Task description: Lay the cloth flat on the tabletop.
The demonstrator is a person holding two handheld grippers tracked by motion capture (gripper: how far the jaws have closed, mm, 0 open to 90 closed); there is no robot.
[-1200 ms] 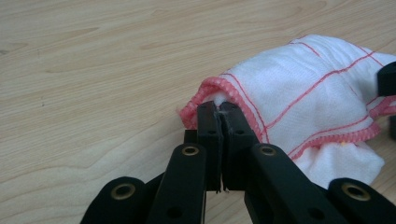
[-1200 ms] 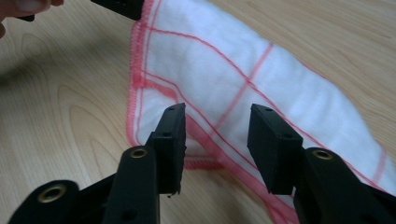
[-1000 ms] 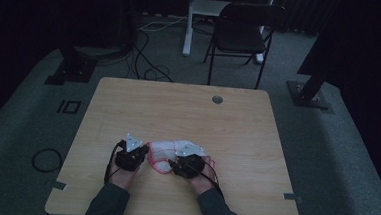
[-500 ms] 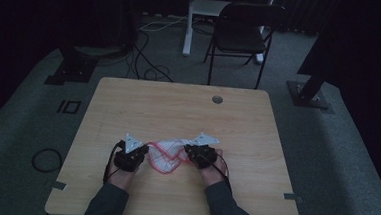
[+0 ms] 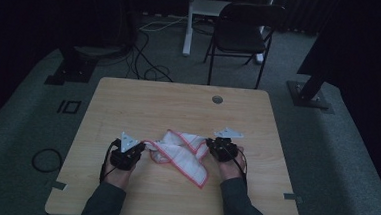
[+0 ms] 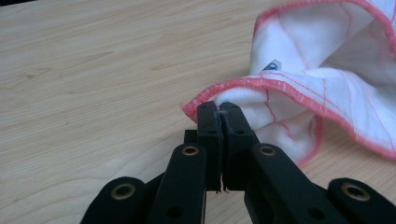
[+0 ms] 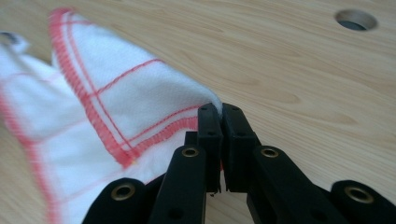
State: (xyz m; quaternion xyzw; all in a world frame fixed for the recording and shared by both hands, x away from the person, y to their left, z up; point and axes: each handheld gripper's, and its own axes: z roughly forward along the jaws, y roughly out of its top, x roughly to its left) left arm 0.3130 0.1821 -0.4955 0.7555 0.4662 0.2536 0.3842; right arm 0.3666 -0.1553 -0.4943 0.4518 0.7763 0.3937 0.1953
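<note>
Both grippers, left (image 6: 219,108) and right (image 7: 220,110), clamp opposite corners of the cloth (image 5: 183,149), which sags between them onto the table (image 5: 178,107).

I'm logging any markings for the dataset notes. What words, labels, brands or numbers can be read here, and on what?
No text can be read.
The cloth carries a small white tag with a blue mark, too small and blurred to read.
The table and the left gripper show no writing.

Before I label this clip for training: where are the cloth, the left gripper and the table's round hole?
cloth (image 5: 183,152): high view, white middle.
left gripper (image 6: 218,108): left gripper view, tips pinching the cloth's red hem.
round hole (image 7: 356,19): right gripper view, its dark opening.
</note>
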